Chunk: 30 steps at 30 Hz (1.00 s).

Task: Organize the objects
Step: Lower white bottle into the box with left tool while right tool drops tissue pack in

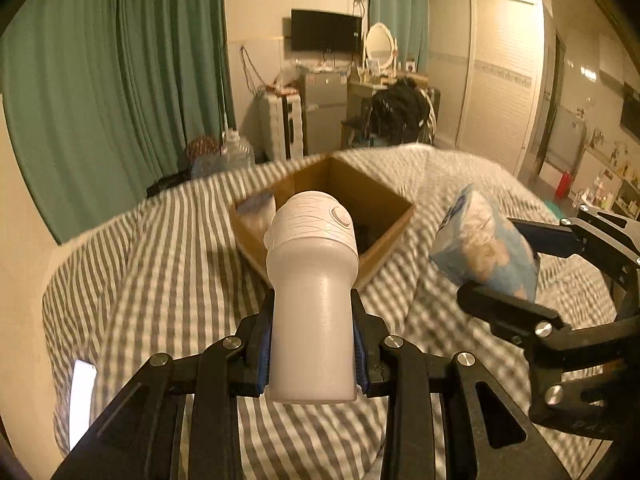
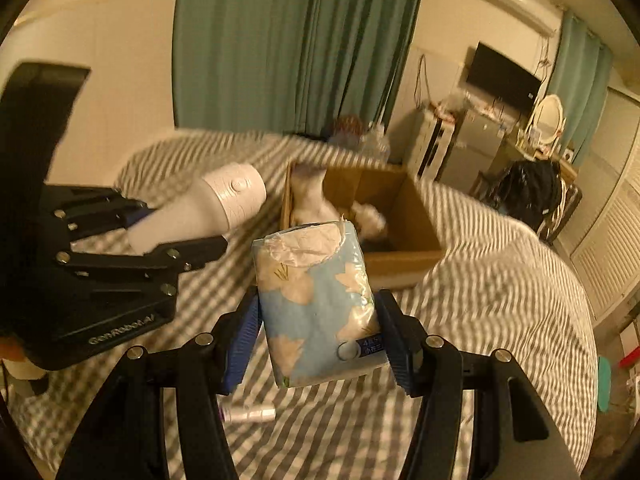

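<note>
My left gripper [image 1: 313, 320] is shut on a white bottle [image 1: 312, 288] with a ribbed cap, held above the striped bed just short of an open cardboard box [image 1: 384, 208]. My right gripper [image 2: 318, 320] is shut on a blue tissue pack [image 2: 320, 304] with a torn top, also held above the bed near the box [image 2: 404, 256]. The box holds white and pale items [image 2: 316, 196]. In the right wrist view the left gripper [image 2: 176, 232] with the bottle [image 2: 208, 208] is at the left. In the left wrist view the right gripper [image 1: 500, 264] with the pack [image 1: 484, 244] is at the right.
The grey-striped bedcover [image 1: 160, 280] lies under everything. A small white tube [image 2: 250, 414] lies on the bed below my right gripper. A white flat object [image 1: 82, 400] lies at the bed's left edge. Green curtains, a fridge, a dresser and a wardrobe stand beyond the bed.
</note>
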{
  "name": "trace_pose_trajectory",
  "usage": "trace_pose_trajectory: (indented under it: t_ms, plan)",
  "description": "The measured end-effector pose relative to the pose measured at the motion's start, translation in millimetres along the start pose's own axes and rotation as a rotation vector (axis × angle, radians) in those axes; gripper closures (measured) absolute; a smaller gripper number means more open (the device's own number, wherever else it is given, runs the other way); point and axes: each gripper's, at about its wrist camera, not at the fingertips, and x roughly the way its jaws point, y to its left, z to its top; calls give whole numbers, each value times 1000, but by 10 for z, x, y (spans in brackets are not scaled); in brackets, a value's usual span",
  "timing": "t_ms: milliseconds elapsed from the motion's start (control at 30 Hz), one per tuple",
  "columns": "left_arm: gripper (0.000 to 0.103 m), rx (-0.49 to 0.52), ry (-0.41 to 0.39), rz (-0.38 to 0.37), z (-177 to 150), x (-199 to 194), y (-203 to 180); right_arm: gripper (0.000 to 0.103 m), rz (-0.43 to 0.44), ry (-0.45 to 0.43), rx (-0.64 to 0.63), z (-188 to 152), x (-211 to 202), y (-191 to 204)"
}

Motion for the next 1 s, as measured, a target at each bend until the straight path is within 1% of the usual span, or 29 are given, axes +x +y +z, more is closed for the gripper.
trace_pose_trajectory:
  t_ms: [100,200,300,400,533,667,733,833,900,933,1000]
  plan:
    - [71,4,-41,11,270,22,28,47,-8,-59,17,226,-75,-117]
    - [71,13,-77,32,535,110,77,47,-11,-107,40,503,-58,-259]
    - [71,-2,-98,19,748,264,155,47,-14,-141,58,797,26,-402]
    - [71,-12,-104,22,939,487,224,47,-32,-158,71,1072,228,-561]
    - [71,-14,-94,31,1127,878,276,47,-38,-157,114,1371,654,-809]
    - [71,-15,-57,28,1129,1291,312,47,-22,-140,166,1530,1101,-1038]
    - [71,-28,-20,16,1072,1526,338,47,-10,-123,188,1551,1379,-1108]
    - [71,-33,56,3,932,1836,310,47,13,-92,224,1538,1775,-1177]
    - [71,-44,94,-16,855,1966,275,47,18,-60,234,1495,2058,-1198]
    - [71,-59,116,-36,815,2027,269,47,15,-47,232,1455,2150,-1200]
    - [71,-70,143,-49,747,2107,242,47,14,-12,229,1364,2328,-1204]
